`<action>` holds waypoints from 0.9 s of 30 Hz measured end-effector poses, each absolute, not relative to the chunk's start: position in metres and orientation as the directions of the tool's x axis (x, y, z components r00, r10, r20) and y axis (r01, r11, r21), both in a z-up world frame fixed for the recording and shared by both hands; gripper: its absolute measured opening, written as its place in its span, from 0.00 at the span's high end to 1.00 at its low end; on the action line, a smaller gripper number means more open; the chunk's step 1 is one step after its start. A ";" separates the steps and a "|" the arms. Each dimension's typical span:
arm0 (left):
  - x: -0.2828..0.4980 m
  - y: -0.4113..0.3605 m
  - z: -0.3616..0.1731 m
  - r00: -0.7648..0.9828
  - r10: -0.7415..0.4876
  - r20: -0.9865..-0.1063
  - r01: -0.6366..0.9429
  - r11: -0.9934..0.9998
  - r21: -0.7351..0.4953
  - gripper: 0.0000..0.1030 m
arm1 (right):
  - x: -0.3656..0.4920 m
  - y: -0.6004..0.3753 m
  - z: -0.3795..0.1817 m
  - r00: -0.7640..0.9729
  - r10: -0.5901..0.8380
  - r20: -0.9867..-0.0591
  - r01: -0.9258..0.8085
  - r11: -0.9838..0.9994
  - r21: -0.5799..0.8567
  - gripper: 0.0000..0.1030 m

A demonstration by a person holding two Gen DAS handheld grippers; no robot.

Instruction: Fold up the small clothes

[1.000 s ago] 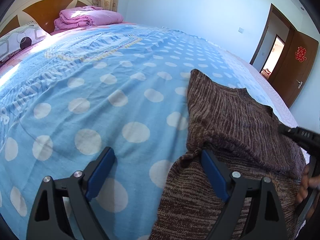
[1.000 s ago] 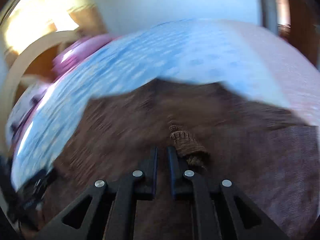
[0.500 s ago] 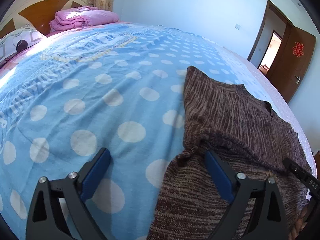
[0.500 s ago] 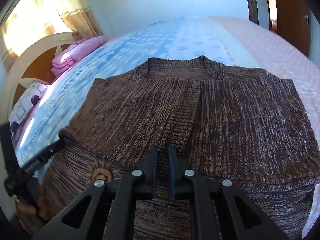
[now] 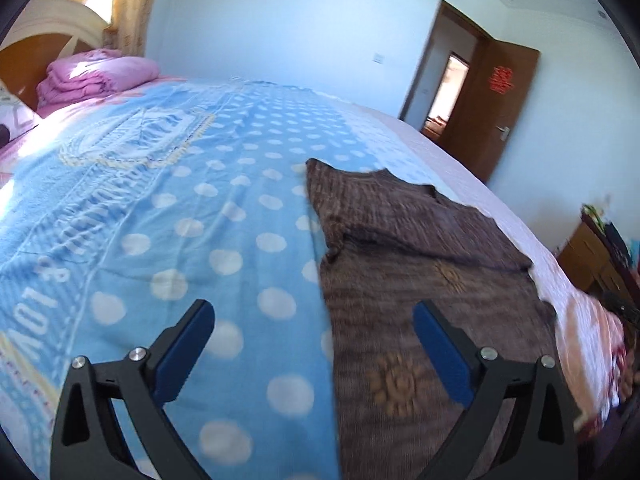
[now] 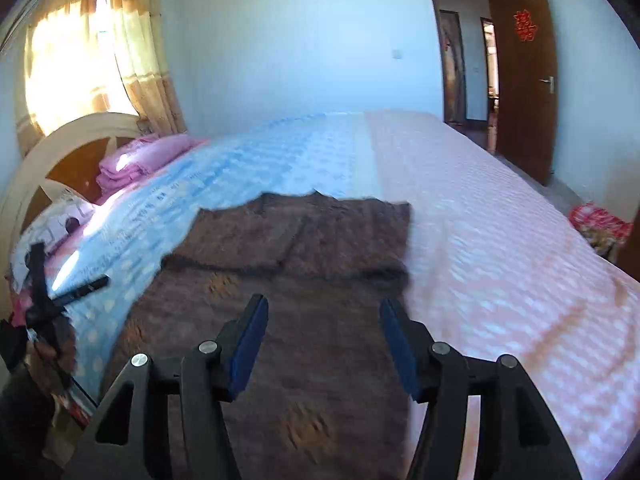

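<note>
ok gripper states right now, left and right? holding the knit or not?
Left gripper: open wide, holding nothing; brown knit cardigan lies on the bed beneath.
Right gripper: jaws opening, nothing between them, cardigan released.

1 sweater [image 5: 404, 240], 2 hand-held grippers [image 5: 312, 312], 1 bed [image 6: 500, 240].

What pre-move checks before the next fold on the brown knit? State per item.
1. left gripper empty, jaws wide: ok.
2. right gripper clear of cloth, jaws opening, nothing between them: ok.
3. brown cardigan lying on the bed, far part folded over the near part: ok.
4. Folded edge straight across: roughly ok, frames blurred.
5. Near hem flat: cannot tell, hidden behind the grippers.
6. Space beside the cardigan free on both sides: ok.
</note>
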State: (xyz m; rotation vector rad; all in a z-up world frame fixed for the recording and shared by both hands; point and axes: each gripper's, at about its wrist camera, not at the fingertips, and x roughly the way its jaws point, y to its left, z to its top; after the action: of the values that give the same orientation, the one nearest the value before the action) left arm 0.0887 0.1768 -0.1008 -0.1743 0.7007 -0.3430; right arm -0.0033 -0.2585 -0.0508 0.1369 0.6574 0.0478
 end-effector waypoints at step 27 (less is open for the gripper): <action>-0.023 0.149 -0.165 0.392 -0.545 -0.741 0.432 0.820 -0.375 0.13 | -0.078 -0.230 -0.152 0.536 0.069 -0.842 -0.060 0.997 0.044 0.43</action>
State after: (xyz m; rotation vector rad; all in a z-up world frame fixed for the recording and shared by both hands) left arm -0.0230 0.1494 -0.1653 -0.1287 0.9897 -0.6226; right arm -0.0782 -0.2303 -0.1523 0.0102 1.0027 0.0771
